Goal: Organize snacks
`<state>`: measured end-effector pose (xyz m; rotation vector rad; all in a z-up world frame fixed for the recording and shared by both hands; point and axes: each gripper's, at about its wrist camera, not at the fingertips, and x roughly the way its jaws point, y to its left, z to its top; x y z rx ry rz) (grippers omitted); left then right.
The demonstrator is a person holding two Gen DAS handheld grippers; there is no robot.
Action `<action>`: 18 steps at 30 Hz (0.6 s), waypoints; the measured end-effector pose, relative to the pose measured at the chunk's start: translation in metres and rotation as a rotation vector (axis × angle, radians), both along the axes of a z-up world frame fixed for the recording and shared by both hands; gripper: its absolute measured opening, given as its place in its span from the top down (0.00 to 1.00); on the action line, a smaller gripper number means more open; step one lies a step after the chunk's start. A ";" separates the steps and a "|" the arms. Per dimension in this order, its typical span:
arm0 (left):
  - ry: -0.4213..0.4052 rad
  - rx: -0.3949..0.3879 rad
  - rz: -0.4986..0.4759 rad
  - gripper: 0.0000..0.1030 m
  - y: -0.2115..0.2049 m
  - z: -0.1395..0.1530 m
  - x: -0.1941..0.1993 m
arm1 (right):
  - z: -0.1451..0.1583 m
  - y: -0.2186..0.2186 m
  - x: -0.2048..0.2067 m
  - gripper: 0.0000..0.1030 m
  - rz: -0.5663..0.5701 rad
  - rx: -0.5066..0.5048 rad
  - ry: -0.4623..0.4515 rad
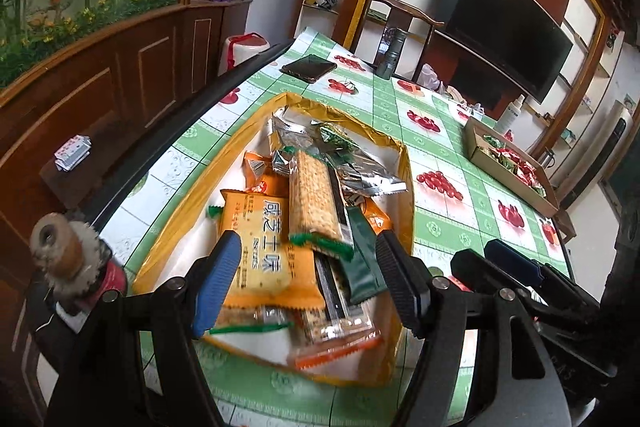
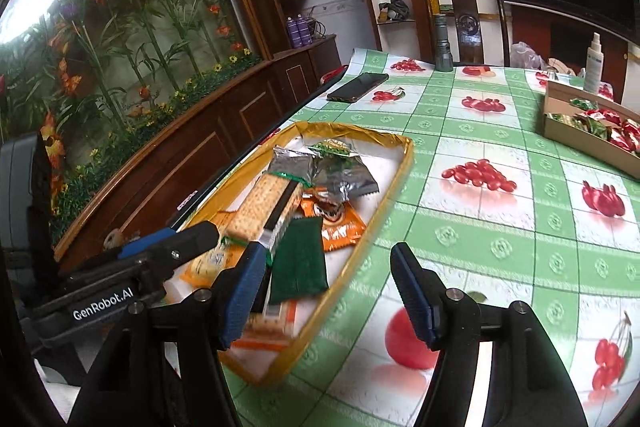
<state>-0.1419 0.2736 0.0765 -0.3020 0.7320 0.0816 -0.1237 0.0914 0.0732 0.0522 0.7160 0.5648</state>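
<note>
A gold-rimmed tray [image 1: 406,187] [image 2: 400,163] on the cherry-print tablecloth holds several snack packets. Among them are an orange biscuit pack [image 1: 256,239], a long cracker pack [image 1: 312,195] [image 2: 264,203], a dark green packet [image 1: 364,259] [image 2: 298,263] and silver wrappers [image 1: 360,171] [image 2: 344,175]. My left gripper [image 1: 304,251] hovers open over the near end of the tray, with the packets lying below its fingers and none gripped. My right gripper [image 2: 328,259] is open above the tray's right rim and the tablecloth, holding nothing. A cardboard box [image 1: 476,151] [image 2: 560,135] of red and green sweets sits at the far right.
A dark phone [image 1: 308,67] [image 2: 358,87] and a grey flashlight [image 1: 390,59] [image 2: 443,43] lie at the table's far end, before a wooden chair [image 2: 464,11]. A spray bottle [image 2: 594,63] stands behind the box. The table's left edge borders a wooden cabinet [image 1: 120,75].
</note>
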 end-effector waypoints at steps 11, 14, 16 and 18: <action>-0.038 0.083 0.043 0.27 -0.015 0.013 -0.023 | -0.004 -0.014 -0.029 0.30 -0.001 -0.014 -0.024; -0.035 0.099 0.058 0.27 -0.018 0.015 -0.026 | -0.006 -0.019 -0.033 0.30 -0.005 -0.017 -0.026; -0.035 0.104 0.061 0.25 -0.021 0.015 -0.028 | -0.008 -0.022 -0.036 0.30 -0.009 -0.017 -0.024; -0.036 0.109 0.063 0.25 -0.023 0.015 -0.030 | -0.009 -0.025 -0.038 0.30 -0.010 -0.017 -0.022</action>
